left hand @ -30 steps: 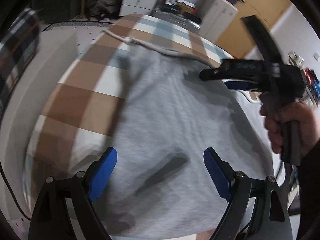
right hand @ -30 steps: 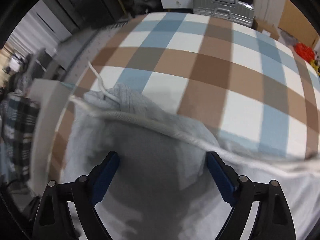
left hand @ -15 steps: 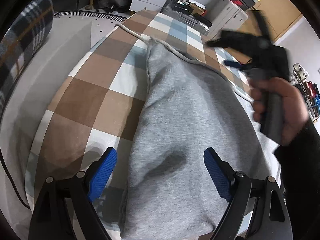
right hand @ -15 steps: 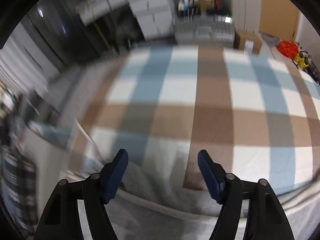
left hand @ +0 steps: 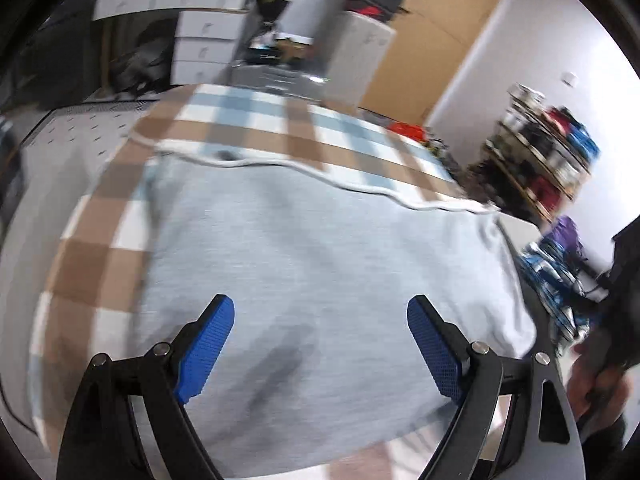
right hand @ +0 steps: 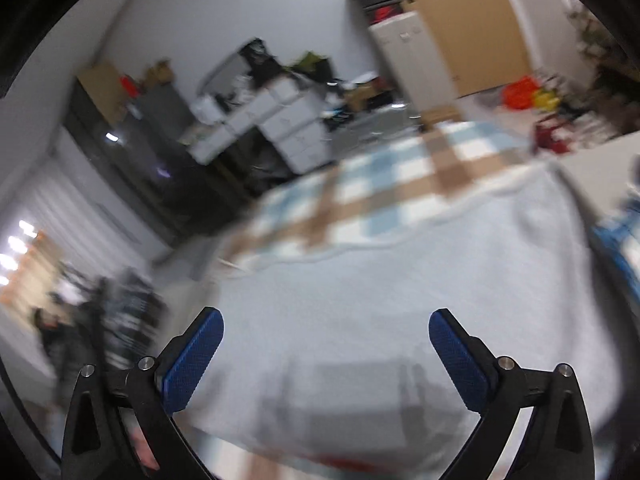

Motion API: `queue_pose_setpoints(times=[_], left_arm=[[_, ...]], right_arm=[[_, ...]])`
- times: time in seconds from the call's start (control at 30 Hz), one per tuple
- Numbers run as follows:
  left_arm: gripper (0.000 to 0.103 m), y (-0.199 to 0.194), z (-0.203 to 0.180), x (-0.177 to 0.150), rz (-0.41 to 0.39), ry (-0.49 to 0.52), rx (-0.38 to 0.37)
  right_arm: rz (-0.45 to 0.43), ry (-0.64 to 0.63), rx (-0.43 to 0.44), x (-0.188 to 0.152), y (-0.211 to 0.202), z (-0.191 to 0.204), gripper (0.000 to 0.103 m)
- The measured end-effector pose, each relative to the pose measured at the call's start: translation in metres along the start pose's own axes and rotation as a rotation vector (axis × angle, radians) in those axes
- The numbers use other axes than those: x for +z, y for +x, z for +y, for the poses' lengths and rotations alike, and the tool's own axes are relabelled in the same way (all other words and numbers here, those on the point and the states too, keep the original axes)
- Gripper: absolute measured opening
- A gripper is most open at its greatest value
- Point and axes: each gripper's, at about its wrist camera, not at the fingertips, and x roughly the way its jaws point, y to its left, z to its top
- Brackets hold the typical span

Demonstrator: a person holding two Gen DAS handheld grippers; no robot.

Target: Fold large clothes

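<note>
A large grey garment (left hand: 320,248) lies folded flat on a table with a brown, blue and white checked cloth (left hand: 248,120). Its white edge band (left hand: 304,166) runs along the far side. My left gripper (left hand: 320,324) hovers open above the near part of the garment, nothing between its blue pads. In the blurred right wrist view the same grey garment (right hand: 400,288) fills the foreground. My right gripper (right hand: 326,340) hangs above it, its jaws opening wide and empty. A hand (left hand: 600,384) in a dark sleeve shows at the lower right of the left wrist view.
White drawers (left hand: 208,40) and a white cabinet (left hand: 360,60) stand beyond the table's far end, next to a wooden door (left hand: 440,36). A cluttered shelf rack (left hand: 548,156) and blue and purple items (left hand: 560,264) sit off the table's right side.
The right gripper has let go of the garment's far edge, pulled back towards me and risen, jaws now wider. The left gripper swung slightly, and the garment lies flat under both.
</note>
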Motion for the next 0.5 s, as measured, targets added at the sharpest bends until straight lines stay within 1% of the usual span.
queue_pose_setpoints(times=[0.03, 0.1, 0.2, 0.23, 0.3, 0.37, 0.4, 0.47, 0.5], left_arm=[[0.085, 0.007, -0.008, -0.001, 0.02, 0.012, -0.004], [0.085, 0.025, -0.019, -0.004, 0.067, 0.033, 0.014], [0.086, 0.061, -0.021, -0.013, 0.192, 0.058, 0.131], [0.086, 0.065, -0.02, -0.015, 0.196, 0.066, 0.144], [0.086, 0.063, -0.018, -0.013, 0.175, 0.094, 0.157], [0.097, 0.069, -0.012, -0.014, 0.17, 0.136, 0.234], [0.103, 0.072, -0.009, -0.016, 0.183, 0.137, 0.25], [0.102, 0.075, 0.0, -0.014, 0.208, 0.096, 0.214], [0.102, 0.074, 0.003, -0.012, 0.208, 0.077, 0.211]], right_arm=[[0.018, -0.028, -0.052, -0.012, 0.005, -0.001, 0.103], [0.045, -0.06, -0.086, -0.022, 0.017, 0.0, 0.103], [0.077, -0.125, -0.164, -0.034, 0.039, 0.0, 0.103], [0.124, -0.131, -0.216, -0.037, 0.054, -0.002, 0.103], [0.212, -0.141, -0.258, -0.047, 0.066, -0.012, 0.103], [0.233, -0.136, -0.252, -0.051, 0.07, -0.021, 0.103], [0.268, -0.125, -0.253, -0.049, 0.073, -0.025, 0.103], [0.289, -0.106, -0.252, -0.05, 0.071, -0.033, 0.103], [0.288, -0.1, -0.254, -0.049, 0.07, -0.034, 0.103]])
